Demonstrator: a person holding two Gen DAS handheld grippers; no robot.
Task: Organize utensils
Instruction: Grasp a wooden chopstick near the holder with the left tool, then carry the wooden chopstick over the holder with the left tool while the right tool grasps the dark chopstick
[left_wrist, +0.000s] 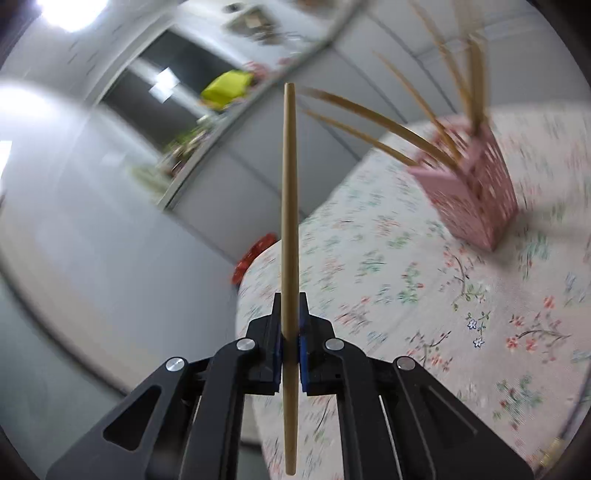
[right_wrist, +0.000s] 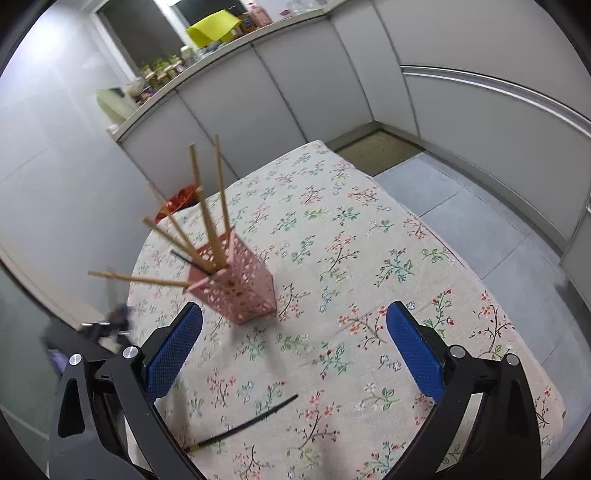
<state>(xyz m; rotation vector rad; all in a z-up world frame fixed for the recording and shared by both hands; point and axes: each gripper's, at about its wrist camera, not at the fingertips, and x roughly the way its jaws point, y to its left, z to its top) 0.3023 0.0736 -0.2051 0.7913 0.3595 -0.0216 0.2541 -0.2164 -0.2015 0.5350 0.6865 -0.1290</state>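
Note:
My left gripper (left_wrist: 290, 314) is shut on a wooden chopstick (left_wrist: 290, 221) that stands upright between its blue pads, off the table's left edge. A pink perforated holder (left_wrist: 476, 192) with several wooden chopsticks (left_wrist: 373, 122) stands to the right of it on the floral tablecloth (left_wrist: 406, 295). In the right wrist view the same holder (right_wrist: 240, 280) holds several wooden chopsticks (right_wrist: 205, 206) and one black one. My right gripper (right_wrist: 293, 321) is open and empty above the table. A black chopstick (right_wrist: 247, 424) lies flat on the cloth below it.
The round table (right_wrist: 332, 240) has grey cabinets (right_wrist: 277, 92) behind it with jars and a yellow item on the counter. A red object (right_wrist: 177, 199) sits beyond the table's far left edge. Grey tiled floor (right_wrist: 461, 206) lies to the right.

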